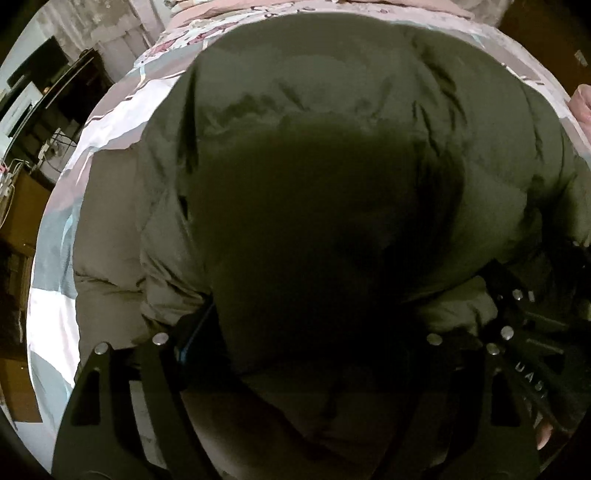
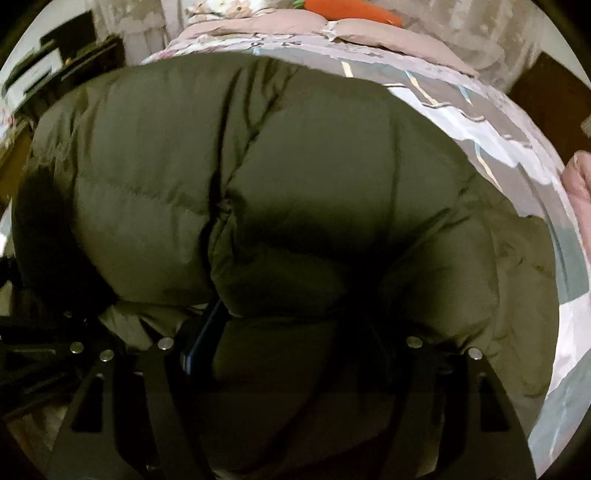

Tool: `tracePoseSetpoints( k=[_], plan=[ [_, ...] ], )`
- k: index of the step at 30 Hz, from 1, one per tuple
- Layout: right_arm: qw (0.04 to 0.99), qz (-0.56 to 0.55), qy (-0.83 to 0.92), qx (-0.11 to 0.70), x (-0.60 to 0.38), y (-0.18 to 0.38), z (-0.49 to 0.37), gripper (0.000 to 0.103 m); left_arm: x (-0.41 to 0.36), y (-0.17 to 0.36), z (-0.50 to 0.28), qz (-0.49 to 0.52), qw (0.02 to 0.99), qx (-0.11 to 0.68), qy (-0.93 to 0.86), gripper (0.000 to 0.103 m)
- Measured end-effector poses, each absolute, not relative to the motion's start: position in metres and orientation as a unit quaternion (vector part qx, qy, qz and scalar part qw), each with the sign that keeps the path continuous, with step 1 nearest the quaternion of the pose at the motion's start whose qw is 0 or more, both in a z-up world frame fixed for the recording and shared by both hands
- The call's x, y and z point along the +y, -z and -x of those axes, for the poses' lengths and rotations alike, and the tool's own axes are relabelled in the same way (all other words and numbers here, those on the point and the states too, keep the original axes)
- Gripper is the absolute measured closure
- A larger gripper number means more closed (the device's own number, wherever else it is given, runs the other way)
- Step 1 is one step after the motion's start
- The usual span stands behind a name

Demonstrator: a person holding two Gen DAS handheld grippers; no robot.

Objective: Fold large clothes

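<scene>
A puffy olive-green down jacket (image 1: 314, 129) lies on a bed and fills both views (image 2: 258, 147). My left gripper (image 1: 295, 332) is pressed into its near edge, and a thick fold bulges between the jaws and hides the fingertips. My right gripper (image 2: 291, 332) is likewise buried in the jacket's near edge, with padding between its jaws. The right gripper's body (image 1: 528, 350) shows at the lower right of the left wrist view, and the left gripper's body (image 2: 55, 350) shows at the lower left of the right wrist view. The two are close side by side.
The bed has a patterned pink, grey and white cover (image 1: 110, 122), which also shows in the right wrist view (image 2: 480, 122). An orange carrot plush (image 2: 351, 9) lies by the pillows at the far end. Dark furniture (image 1: 55, 103) stands to the bed's left.
</scene>
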State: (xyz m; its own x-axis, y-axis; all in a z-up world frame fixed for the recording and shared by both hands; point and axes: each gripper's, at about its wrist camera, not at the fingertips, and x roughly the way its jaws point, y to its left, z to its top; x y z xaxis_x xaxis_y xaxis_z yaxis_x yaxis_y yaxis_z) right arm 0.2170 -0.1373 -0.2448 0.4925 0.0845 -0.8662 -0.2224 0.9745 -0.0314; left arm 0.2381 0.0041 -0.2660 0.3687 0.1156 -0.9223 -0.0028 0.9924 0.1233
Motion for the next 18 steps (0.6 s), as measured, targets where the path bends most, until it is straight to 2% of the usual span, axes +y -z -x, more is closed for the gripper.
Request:
tracePoseSetpoints(
  k=[3,6,8,15,18],
  plan=[
    [0.872,-0.002,-0.083,0.482,-0.157,0.217,-0.202,0.033,0.014,0.243,-0.222,-0.007,0.842,0.539,-0.01,0.03],
    [0.886,-0.067,-0.067,0.454,-0.175,0.178,-0.171,0.033,0.031,0.213,-0.189,0.067,0.865,0.497,0.014,0.031],
    [0.888,-0.072,-0.059,0.451,-0.179,0.173,-0.151,0.033,0.038,0.202,-0.166,0.093,0.871,0.482,0.021,0.031],
    [0.849,-0.052,-0.031,0.526,-0.181,0.246,-0.158,0.032,0.022,0.248,-0.165,0.055,0.846,0.529,0.022,0.024],
    [0.854,-0.02,-0.033,0.52,-0.174,0.25,-0.158,0.027,0.017,0.249,-0.168,0.043,0.843,0.536,0.015,0.026]
  ],
)
